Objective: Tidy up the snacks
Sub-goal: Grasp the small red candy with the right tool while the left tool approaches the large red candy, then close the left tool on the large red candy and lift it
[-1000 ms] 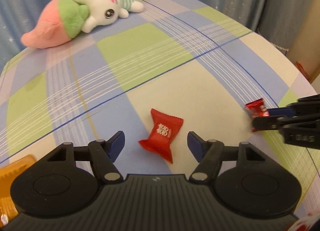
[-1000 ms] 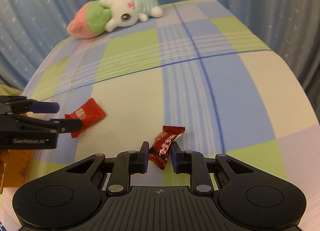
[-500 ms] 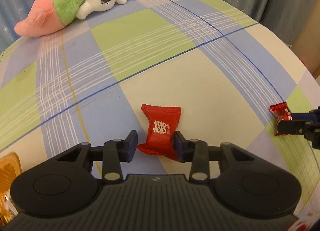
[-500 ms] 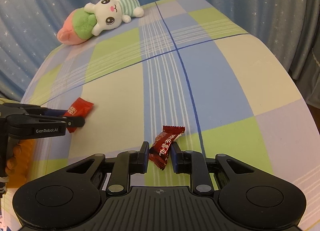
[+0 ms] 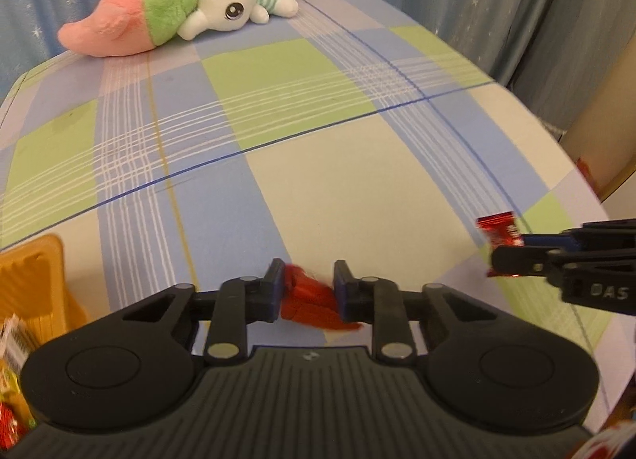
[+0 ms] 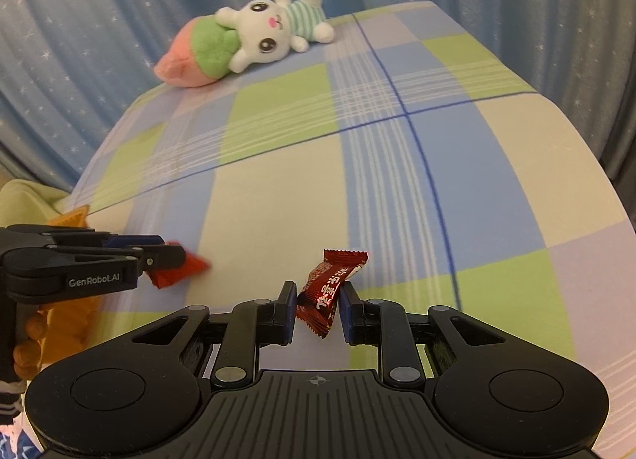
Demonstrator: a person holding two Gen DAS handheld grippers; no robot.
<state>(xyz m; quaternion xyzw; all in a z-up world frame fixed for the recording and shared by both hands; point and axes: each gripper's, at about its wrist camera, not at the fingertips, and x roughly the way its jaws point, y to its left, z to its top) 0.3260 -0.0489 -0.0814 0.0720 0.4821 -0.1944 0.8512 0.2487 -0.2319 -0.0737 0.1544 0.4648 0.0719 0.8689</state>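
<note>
A bright red candy packet [image 5: 308, 298] is pinched between the blue pads of my left gripper [image 5: 308, 290], whose jaws are still closing on it; it looks lifted off the checked tablecloth [image 5: 278, 109]. From the right wrist view that same left gripper [image 6: 175, 258] shows at the left edge with the red packet [image 6: 179, 270] sticking out. My right gripper [image 6: 318, 302] is shut on a dark red candy wrapper [image 6: 330, 286] held upright above the cloth. That right gripper [image 5: 505, 250] and its wrapper [image 5: 499, 230] appear at the right of the left wrist view.
An orange tray [image 5: 37, 280] holding several snack packets stands at the near left. A plush rabbit with a pink and green carrot [image 5: 179, 2] lies at the far edge. Blue starred curtains [image 6: 99, 22] hang behind the table. The cloth's right edge drops off.
My left gripper's jaws went from wide apart around the lying red packet to pinched on it, and it has come up off the cloth. The right gripper kept its hold and shifted slightly.
</note>
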